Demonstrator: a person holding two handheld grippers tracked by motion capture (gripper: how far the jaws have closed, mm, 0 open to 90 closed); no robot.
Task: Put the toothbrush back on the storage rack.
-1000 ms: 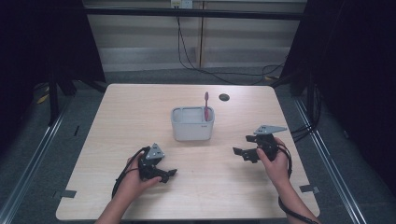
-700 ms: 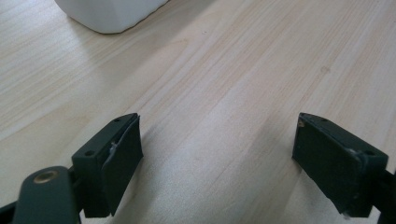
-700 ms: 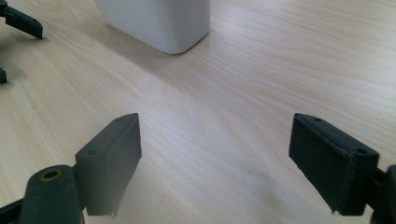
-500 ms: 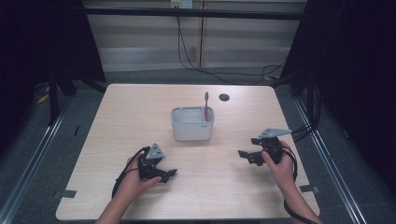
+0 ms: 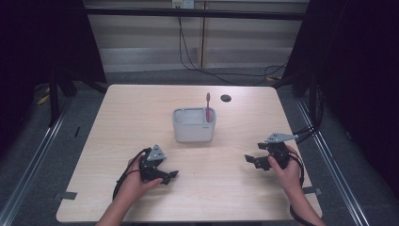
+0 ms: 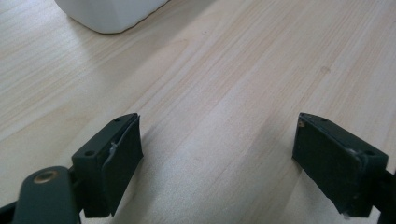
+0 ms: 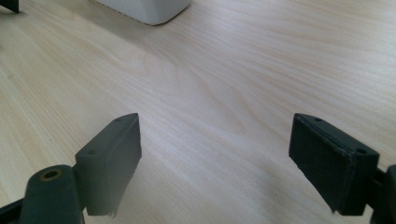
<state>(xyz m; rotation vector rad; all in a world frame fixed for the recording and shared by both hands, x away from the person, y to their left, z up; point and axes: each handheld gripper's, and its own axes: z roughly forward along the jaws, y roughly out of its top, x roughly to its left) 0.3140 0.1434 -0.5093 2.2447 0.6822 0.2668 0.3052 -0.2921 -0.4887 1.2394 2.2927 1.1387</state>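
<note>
A white rectangular holder (image 5: 194,125) stands at the middle of the wooden table (image 5: 141,113), with a pink toothbrush (image 5: 207,106) upright in its right side. My left gripper (image 5: 169,177) rests low on the table at the front left, open, with bare wood between its jaws (image 6: 217,154). A corner of the holder (image 6: 109,14) shows at the top of the left gripper view. My right gripper (image 5: 251,160) sits at the front right, open and empty (image 7: 215,158). The holder's base (image 7: 144,9) appears at the top of the right gripper view.
A small dark round hole (image 5: 226,98) lies in the table behind the holder. Cables trail off the table's right edge (image 5: 308,132). Dark floor and metal rails surround the table.
My right gripper has drawn back toward the front right of the table and come lower. The left gripper has stayed where it was.
</note>
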